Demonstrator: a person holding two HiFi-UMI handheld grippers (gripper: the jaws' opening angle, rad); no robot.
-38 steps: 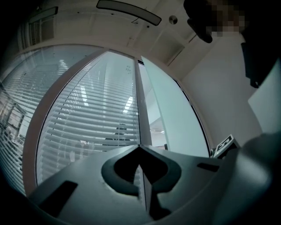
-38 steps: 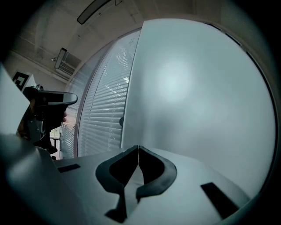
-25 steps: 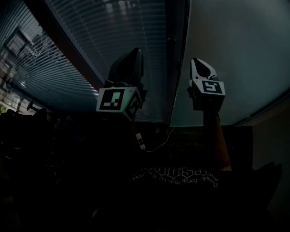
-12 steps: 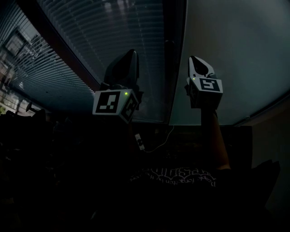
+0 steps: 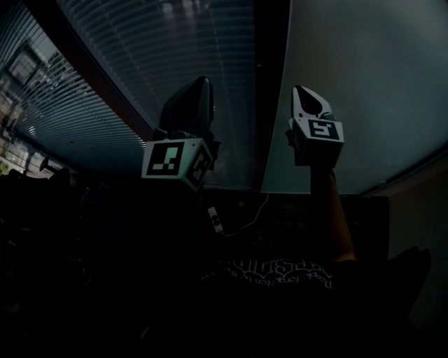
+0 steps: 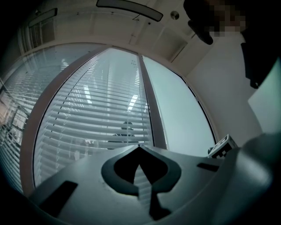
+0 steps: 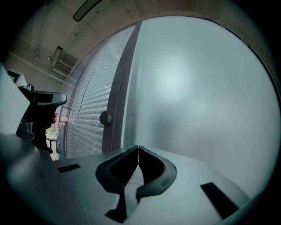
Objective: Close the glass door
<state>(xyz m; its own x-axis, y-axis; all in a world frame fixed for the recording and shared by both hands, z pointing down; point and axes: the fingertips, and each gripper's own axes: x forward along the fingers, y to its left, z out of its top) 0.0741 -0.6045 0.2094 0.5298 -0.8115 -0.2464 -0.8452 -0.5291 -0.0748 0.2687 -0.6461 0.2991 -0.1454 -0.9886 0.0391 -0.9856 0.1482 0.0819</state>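
Observation:
The frosted glass door panel [image 5: 364,84] fills the upper right of the head view, and in the right gripper view the frosted panel [image 7: 197,88] takes up most of the picture. Its dark upright frame [image 5: 269,105] carries a round knob [image 7: 105,117]. Left of the frame is a glass pane with blinds [image 5: 175,49]. My left gripper [image 5: 203,82] is raised before the blinds, jaws closed tip to tip with nothing between them [image 6: 139,147]. My right gripper [image 5: 299,91] is held up close to the frosted panel, shut and empty [image 7: 138,147].
The room is dark. A thin cable with a small white plug [image 5: 217,218] hangs below the frame. More blinds with a window behind [image 5: 42,112] lie at far left. A long ceiling lamp [image 6: 129,9] shows overhead. My forearm [image 5: 336,217] rises under the right gripper.
Hardly anything. The head view has shifted slightly, so the door frame looks more upright; both grippers keep their places and stay shut.

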